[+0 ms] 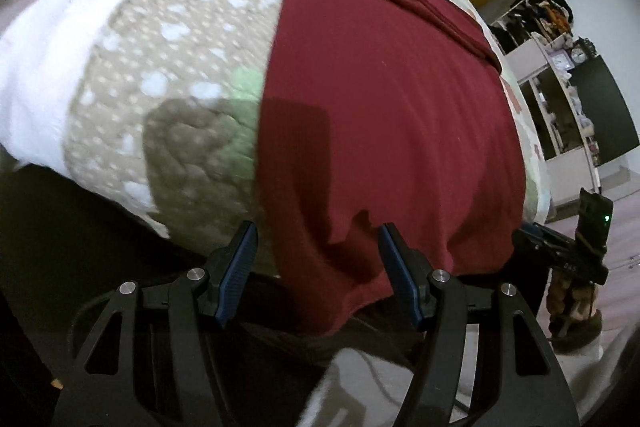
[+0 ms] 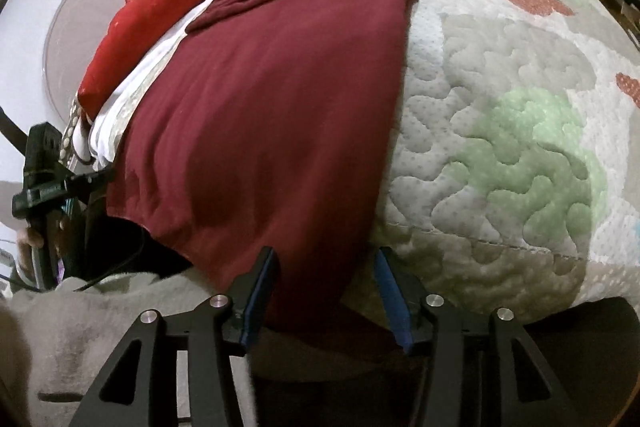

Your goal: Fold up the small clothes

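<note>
well, we see no readable writing or labels anywhere. maroon garment (image 1: 384, 115) lies spread on the quilted bedspread (image 2: 512, 131), its near hem hanging over the bed edge. left gripper (image 1: 316, 231) & right gripper (image 2: 326, 255) both gape wide w/ the hem between the fingers, nothing clamped.

You are working in a home bedroom: a bed (image 2: 520, 131) under a quilted patchwork cover, a red pillow (image 2: 160, 11) at its far edge, cluttered white shelves (image 1: 560, 99) holding clocks (image 1: 578, 55).
</note>
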The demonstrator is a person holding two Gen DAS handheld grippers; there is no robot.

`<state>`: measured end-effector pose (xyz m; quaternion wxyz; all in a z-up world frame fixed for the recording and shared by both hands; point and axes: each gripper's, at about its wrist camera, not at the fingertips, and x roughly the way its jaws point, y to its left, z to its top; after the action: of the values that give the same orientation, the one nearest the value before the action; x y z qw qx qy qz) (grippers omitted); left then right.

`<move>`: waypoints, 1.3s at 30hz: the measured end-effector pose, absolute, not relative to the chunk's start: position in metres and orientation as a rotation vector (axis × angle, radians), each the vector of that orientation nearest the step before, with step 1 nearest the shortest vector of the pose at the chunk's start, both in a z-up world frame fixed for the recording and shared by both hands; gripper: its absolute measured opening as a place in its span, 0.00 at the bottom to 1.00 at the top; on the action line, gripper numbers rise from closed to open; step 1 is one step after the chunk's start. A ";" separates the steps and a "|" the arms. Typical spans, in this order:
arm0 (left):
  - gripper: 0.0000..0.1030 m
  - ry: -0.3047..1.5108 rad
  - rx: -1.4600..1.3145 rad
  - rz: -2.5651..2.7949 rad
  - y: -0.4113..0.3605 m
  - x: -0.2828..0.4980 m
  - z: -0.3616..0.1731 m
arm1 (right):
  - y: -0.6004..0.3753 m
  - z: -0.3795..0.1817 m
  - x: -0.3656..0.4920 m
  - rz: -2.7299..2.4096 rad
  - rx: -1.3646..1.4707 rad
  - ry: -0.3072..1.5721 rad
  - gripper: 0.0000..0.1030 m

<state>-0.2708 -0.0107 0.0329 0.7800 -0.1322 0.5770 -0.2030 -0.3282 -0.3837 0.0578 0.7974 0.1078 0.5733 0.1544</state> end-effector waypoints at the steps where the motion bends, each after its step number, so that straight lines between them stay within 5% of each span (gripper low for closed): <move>1: 0.61 1.256 -0.286 -0.448 -0.014 -0.272 0.030 | -0.384 0.057 -0.328 0.335 0.237 1.232 0.52; 14: 0.61 1.349 -0.299 -0.496 -0.033 -0.262 0.012 | -0.382 0.015 -0.330 0.434 0.493 1.327 0.55; 17: 0.59 1.338 -0.319 -0.504 -0.030 -0.261 0.013 | -0.380 0.016 -0.333 0.443 0.484 1.311 0.33; 20: 0.25 1.320 -0.307 -0.528 -0.026 -0.263 0.021 | -0.375 0.032 -0.336 0.490 0.429 1.277 0.16; 23: 0.15 1.320 -0.260 -0.546 -0.028 -0.267 0.027 | -0.370 0.057 -0.338 0.562 0.400 1.225 0.13; 39: 0.11 1.088 -0.384 -0.621 -0.011 -0.201 0.110 | -0.397 0.137 -0.265 0.529 0.461 0.860 0.12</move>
<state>-0.2006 -0.0114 0.1103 0.7930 -0.1788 0.5058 -0.2887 -0.2652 -0.3968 0.1374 0.8499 0.2190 0.4084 0.2510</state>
